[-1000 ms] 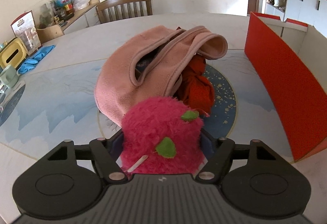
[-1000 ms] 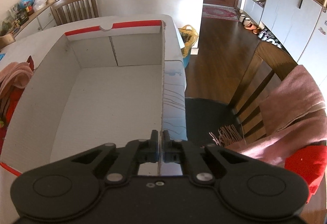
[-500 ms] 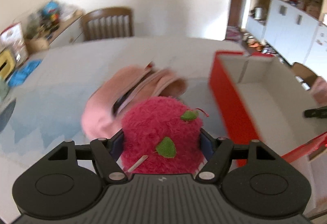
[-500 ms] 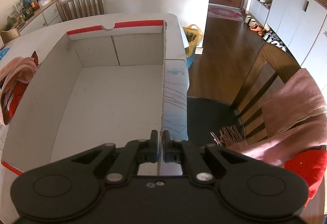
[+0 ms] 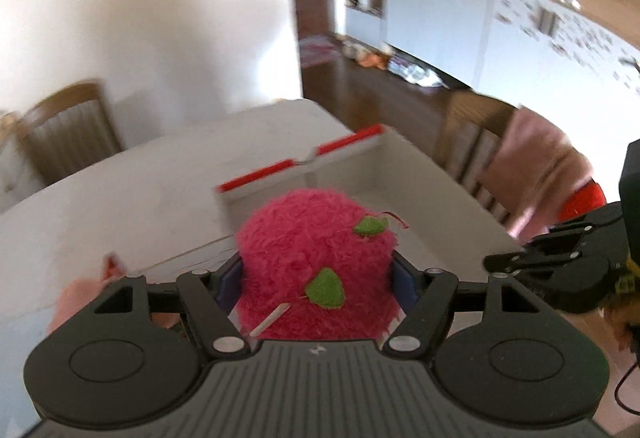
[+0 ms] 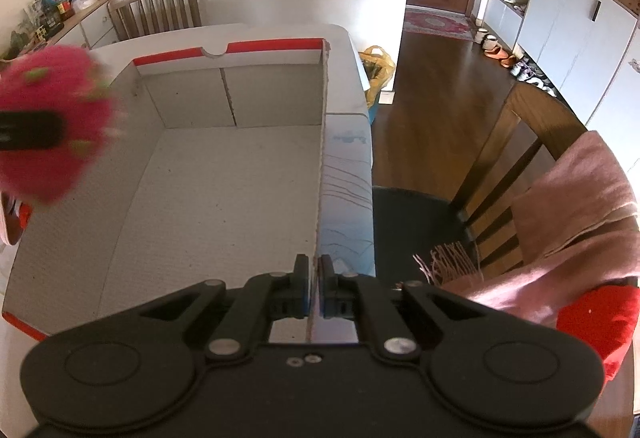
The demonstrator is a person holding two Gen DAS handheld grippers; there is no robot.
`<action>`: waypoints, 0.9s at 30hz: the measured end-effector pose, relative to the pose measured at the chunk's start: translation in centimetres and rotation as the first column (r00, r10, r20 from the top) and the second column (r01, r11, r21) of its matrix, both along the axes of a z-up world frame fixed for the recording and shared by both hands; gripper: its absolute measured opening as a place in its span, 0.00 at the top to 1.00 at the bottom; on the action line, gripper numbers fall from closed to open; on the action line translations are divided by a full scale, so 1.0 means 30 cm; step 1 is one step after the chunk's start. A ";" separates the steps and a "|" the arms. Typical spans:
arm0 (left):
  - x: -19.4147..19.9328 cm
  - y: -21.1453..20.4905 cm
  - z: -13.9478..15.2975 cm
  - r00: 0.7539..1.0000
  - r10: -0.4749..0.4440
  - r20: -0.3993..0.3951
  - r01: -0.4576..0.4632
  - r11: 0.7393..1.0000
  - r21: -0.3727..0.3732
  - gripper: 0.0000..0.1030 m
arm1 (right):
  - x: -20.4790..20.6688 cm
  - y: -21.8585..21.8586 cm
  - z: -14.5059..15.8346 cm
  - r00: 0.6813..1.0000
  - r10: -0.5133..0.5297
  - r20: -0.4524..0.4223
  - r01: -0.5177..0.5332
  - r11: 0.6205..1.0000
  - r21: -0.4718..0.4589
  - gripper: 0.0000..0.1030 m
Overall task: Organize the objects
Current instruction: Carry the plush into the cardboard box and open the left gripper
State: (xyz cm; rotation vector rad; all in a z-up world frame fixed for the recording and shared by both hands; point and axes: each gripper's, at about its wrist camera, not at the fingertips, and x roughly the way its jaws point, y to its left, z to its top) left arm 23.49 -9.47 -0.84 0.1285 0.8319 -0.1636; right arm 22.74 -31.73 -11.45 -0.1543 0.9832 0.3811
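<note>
Cardboard box [image 6: 224, 198] holds nothing; left claw [image 5: 316, 278] grips pink plush [image 5: 316, 258] above.

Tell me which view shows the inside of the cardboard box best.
The right wrist view: the cardboard box lies open below, floor and walls sharp. The left wrist view shows only its far corner, blurred, behind the pink plush toy.

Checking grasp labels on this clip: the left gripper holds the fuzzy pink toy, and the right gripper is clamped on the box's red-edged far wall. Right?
Not quite. In the right wrist view the right gripper clamps the box by its near right side wall, not the far one. The left gripper does hold the fuzzy pink toy.
</note>
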 end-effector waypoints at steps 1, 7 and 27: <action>0.032 -0.026 -0.014 1.000 -0.017 -0.012 0.017 1.000 0.003 0.30 | -0.003 0.002 -0.001 1.000 -0.002 -0.001 0.002 1.000 0.001 0.96; 0.196 -0.124 -0.132 0.992 -0.100 -0.078 0.103 0.994 0.037 0.30 | -0.015 0.007 -0.003 1.000 -0.002 -0.002 0.002 1.000 -0.005 0.96; 0.409 -0.140 -0.359 0.960 -0.154 -0.233 0.157 0.988 -0.009 0.26 | -0.027 0.019 -0.005 0.999 -0.033 -0.022 0.033 0.999 -0.011 0.97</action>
